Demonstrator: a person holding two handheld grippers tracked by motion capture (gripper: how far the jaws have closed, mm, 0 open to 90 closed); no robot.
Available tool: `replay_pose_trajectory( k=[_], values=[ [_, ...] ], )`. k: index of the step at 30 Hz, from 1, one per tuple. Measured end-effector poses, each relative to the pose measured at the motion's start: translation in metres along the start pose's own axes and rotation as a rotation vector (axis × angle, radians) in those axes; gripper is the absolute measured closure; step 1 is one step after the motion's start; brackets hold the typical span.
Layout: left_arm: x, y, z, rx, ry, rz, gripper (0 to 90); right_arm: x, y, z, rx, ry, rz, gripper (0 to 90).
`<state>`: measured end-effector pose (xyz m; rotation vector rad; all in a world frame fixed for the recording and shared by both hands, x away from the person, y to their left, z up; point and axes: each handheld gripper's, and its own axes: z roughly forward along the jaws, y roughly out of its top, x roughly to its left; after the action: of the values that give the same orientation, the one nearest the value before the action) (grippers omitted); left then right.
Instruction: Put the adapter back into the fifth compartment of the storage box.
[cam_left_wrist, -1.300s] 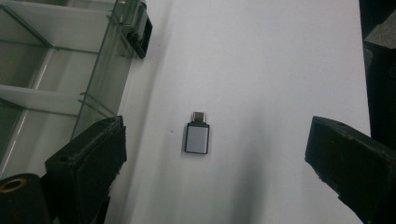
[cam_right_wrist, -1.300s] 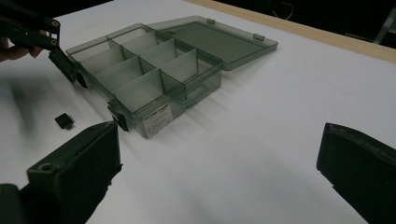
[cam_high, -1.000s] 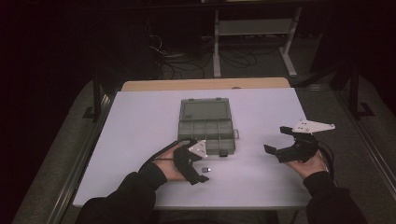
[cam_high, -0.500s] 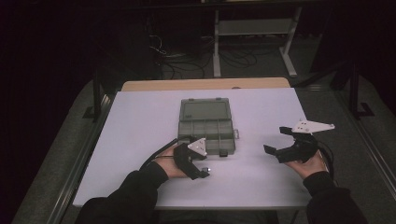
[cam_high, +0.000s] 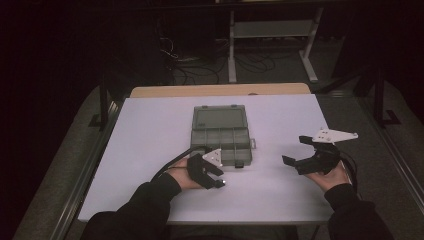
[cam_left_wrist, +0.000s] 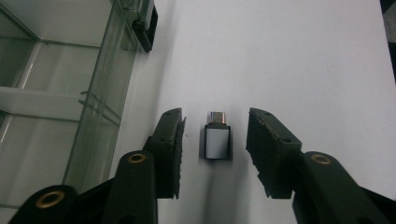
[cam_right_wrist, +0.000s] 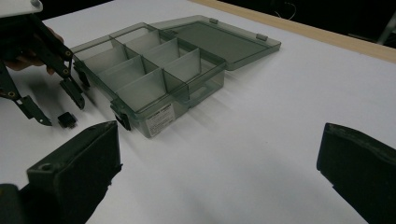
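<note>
One item: small black-and-silver metal plug adapter (cam_left_wrist: 217, 140) between left gripper (cam_left_wrist: 215, 149) pads, untouched
Left jaws: narrowing, gaps both sides
Right gripper (cam_right_wrist: 219, 172): wide
Edge: clear smoky plastic compartment box (cam_left_wrist: 56, 88) left of jaws

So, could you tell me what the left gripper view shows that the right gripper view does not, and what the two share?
The left gripper view alone shows the small adapter close up: a silver face and a metal plug tip, lying on the white table between the left gripper pads, which have just been closing but are not yet touching it. The right gripper view alone shows the whole organizer box, with its lid open and its compartments empty, and the wide-open right gripper. Both show the adapter, the table and the box's clear wall.
</note>
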<state>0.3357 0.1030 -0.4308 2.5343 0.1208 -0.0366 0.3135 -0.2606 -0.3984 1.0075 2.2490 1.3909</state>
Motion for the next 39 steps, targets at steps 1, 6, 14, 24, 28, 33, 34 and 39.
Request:
replay_pose_trajectory(
  k=[1, 6, 14, 24, 28, 33, 34, 39],
  values=[
    [0.000, 0.000, 0.000, 0.000, 0.000, 0.001, 58.3, 0.000, 0.000, 0.000, -0.001, 0.000, 0.000, 0.0],
    [0.001, 0.000, 0.001, 0.000, -0.003, 0.008, 63.8, 0.000, 0.000, 0.000, 0.000, 0.000, -0.001, 0.0],
    [0.001, 0.000, 0.002, -0.001, -0.006, 0.014, 73.3, 0.000, 0.000, -0.001, -0.004, -0.001, -0.003, 0.0],
    [0.002, 0.000, 0.002, -0.002, -0.024, 0.016, 76.0, 0.000, 0.000, -0.001, -0.003, 0.000, -0.005, 0.0],
    [0.003, 0.000, -0.001, -0.012, -0.022, 0.014, 76.1, 0.000, 0.000, -0.001, -0.006, 0.000, -0.003, 0.0],
    [0.005, -0.001, -0.008, -0.037, -0.013, 0.000, 76.1, 0.000, 0.000, -0.001, -0.005, 0.000, -0.004, 0.0],
    [0.006, -0.002, -0.010, -0.039, -0.014, 0.000, 76.1, 0.001, 0.000, -0.001, -0.005, -0.001, -0.004, 0.0],
    [0.006, 0.000, -0.016, -0.055, -0.011, -0.003, 76.1, 0.000, 0.000, -0.001, -0.005, -0.002, -0.004, 0.0]
  ],
)
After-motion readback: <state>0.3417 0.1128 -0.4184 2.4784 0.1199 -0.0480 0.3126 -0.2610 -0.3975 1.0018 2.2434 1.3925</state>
